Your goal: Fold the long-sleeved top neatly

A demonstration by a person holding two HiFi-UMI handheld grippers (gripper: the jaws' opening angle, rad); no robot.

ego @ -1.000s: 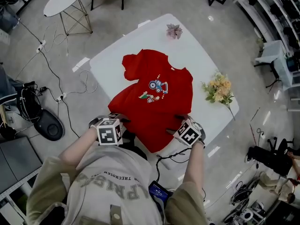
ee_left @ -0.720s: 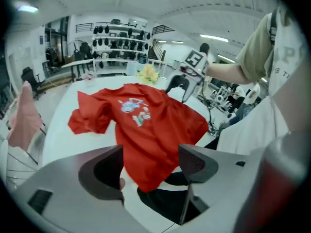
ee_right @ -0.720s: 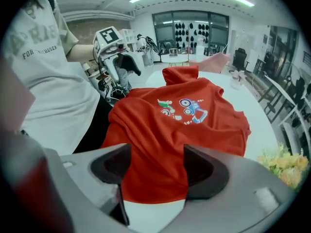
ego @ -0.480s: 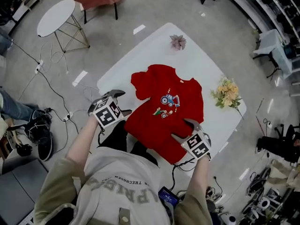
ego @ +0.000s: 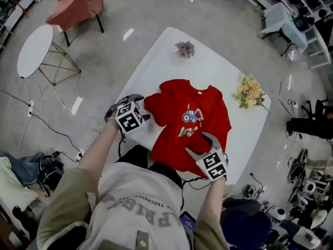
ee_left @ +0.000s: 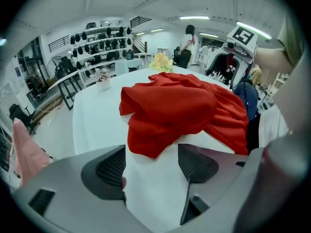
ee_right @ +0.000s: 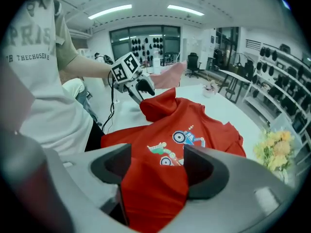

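Red cloth covers the near half of the white table (ego: 208, 69): the long-sleeved top (ego: 190, 124) lies chest up with its cartoon print showing, and its hem reaches the near table edge and seems to hang over it by my operator's body. Its left sleeve (ee_left: 165, 115) is bunched into a lump near the table's left edge. My left gripper (ego: 141, 105) hovers just beside that lump with its jaws spread and nothing between them but bare tabletop; the sleeve's tip lies just ahead. My right gripper (ego: 200, 144) is over the hem at the right with its jaws wide; red fabric shows in the gap, not pinched. Clear white surface runs along the far side, save for a pink flower (ego: 184, 49) near the far corner and a yellow bouquet (ego: 248, 91) at the right edge, near the top's right shoulder.
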